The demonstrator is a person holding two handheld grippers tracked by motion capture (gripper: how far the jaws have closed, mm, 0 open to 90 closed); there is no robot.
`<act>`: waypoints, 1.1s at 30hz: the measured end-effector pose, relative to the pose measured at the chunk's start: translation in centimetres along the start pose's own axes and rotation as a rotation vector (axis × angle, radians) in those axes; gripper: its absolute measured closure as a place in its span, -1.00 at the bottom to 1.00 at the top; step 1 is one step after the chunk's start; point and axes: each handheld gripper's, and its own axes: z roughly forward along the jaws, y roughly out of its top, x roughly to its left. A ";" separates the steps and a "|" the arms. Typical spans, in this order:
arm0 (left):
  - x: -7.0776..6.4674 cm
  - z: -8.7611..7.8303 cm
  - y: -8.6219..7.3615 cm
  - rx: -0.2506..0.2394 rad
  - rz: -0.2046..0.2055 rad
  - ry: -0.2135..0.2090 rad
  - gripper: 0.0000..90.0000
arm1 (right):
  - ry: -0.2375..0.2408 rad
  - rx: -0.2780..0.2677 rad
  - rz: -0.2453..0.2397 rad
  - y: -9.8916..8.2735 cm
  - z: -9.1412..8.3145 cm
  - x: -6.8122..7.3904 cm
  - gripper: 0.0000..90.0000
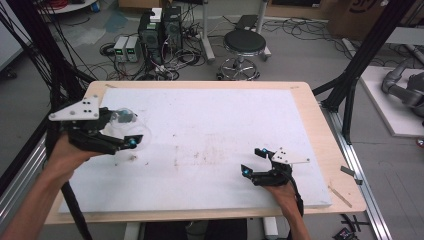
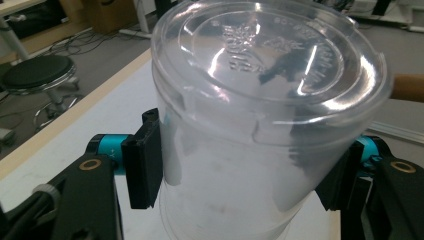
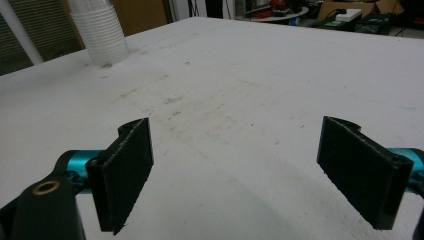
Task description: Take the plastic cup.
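Two black pads of the left gripper (image 2: 240, 175) press against opposite sides of a clear plastic cup (image 2: 260, 110), which sits between them with its base pointing away from the fingers. Over the white table (image 1: 210, 140) the right gripper (image 1: 256, 161) holds its fingers wide apart with nothing between them; a stack of white cups (image 3: 100, 30) stands well beyond its fingertips.

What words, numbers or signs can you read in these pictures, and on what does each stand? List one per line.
None can be read.
Clear plastic cup, base: raised embossed marks, too blurred to read.
Cardboard box, far right on the floor: part of a dark printed mark, cut off and unreadable.
Stack of white cups: no print visible.
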 end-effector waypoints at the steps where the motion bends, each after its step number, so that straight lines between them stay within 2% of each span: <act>1: -0.3 0.5 -0.1 -0.009 -0.001 -0.013 -0.26 | 0.000 0.001 -0.001 0.0 0.0 0.0 -0.68; 7: -1.4 3.9 -1.9 -0.068 -0.028 -0.084 -0.26 | 0.001 0.003 0.011 0.0 0.0 0.0 -0.68; 14: -1.8 6.5 -3.9 -0.061 -0.045 -0.114 -0.27 | -0.003 0.000 0.000 0.0 0.0 0.0 -0.68; 19: -1.9 7.2 -4.8 -0.061 -0.055 -0.117 -0.27 | -0.001 0.010 0.016 0.0 0.0 0.0 -0.68; 33: -1.6 8.0 -6.2 -0.045 -0.070 -0.115 -0.27 | -0.001 0.005 -0.004 0.0 0.0 0.0 -0.68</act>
